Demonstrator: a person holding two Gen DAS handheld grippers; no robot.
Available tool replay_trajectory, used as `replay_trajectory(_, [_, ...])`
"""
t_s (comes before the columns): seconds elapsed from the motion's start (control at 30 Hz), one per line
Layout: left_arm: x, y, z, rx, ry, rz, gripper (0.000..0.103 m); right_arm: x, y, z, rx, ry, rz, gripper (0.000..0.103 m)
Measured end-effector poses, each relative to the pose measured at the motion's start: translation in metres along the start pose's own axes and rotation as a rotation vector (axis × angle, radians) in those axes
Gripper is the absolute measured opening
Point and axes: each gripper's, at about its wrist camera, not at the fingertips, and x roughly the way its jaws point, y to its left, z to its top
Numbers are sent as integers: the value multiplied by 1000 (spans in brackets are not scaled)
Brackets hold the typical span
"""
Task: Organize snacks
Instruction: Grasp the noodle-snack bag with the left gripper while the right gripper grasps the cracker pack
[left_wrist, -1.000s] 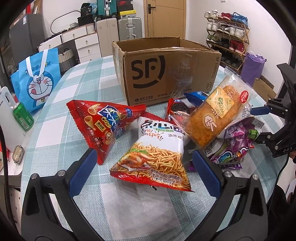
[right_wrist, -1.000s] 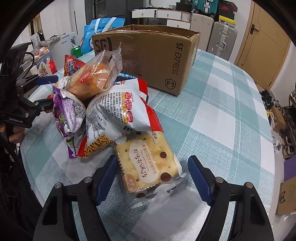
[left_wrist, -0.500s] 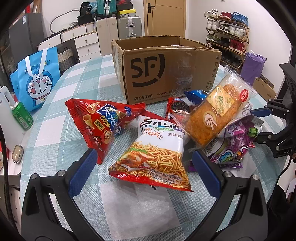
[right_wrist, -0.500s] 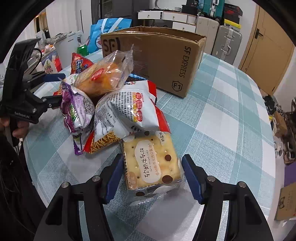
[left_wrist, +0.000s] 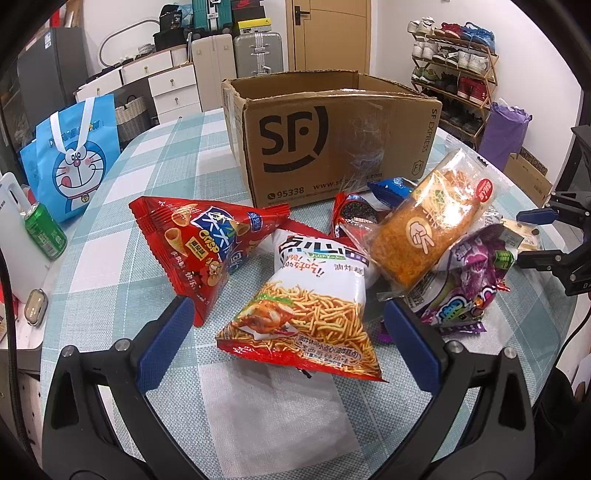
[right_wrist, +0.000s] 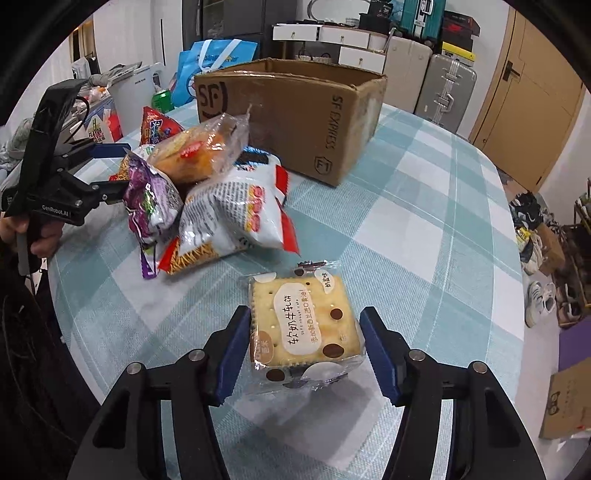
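Note:
A cracker packet (right_wrist: 303, 328) sits between my right gripper's (right_wrist: 304, 314) blue pads, which are closing and press on both of its sides, a little above the checked tablecloth (right_wrist: 424, 206). The snack pile lies left of it: a noodle-stick bag (left_wrist: 310, 306), a red cone-snack bag (left_wrist: 199, 243), a bread roll packet (left_wrist: 432, 225) and a purple bag (left_wrist: 469, 288). My left gripper (left_wrist: 288, 308) stands wide open with its fingers on either side of the noodle-stick bag's near end, not touching it. An open SF cardboard box (left_wrist: 332, 147) stands behind the pile.
A blue cartoon tote (left_wrist: 74, 162) and a green can (left_wrist: 44, 232) stand at the table's left edge. A shoe rack (left_wrist: 454, 74), suitcases (left_wrist: 258, 51) and drawers line the room behind. A hand (right_wrist: 40, 236) holds the left gripper (right_wrist: 114, 170).
My right gripper's jaws closed onto the cracker packet and drew it out from under the pile, to the right and clear of it. The left gripper stayed still and open.

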Motion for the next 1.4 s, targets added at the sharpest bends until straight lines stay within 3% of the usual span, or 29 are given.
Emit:
replay_trajectory(0.27, [0,-1,-1,3,1,0,102,14,19,2,-55,19,47,65])
replay_trajectory(0.53, [0,-2,-1,8,-2,-3,102,8,28,-3,-98,17,85,60])
replay_trajectory(0.6, [0,-3,0,11,-6,-10,98,6,25,-5,-91,11,82,60])
replay_trajectory(0.67, [3,-3,0,11,10,-29,81,2,20,-5,-72,-1,77,60])
replay_trajectory(0.73, [5,-2,-1,4,18,-11,71,-2,15,-6,-61,-16,77,60])
replay_trajectory(0.83, [2,2,0,-14,4,-32,65,-9,10,-4,-45,-45,80,60])
replay_trajectory(0.87, [2,3,0,-20,1,-44,54,-11,9,-4,-40,-56,81,60])
replay_trajectory(0.9, [1,4,0,-26,-2,-70,50,-14,7,-3,-34,-68,84,60])
replay_trajectory(1.4, [-37,7,7,-56,-115,-75,48,-40,-6,6,25,-215,102,57])
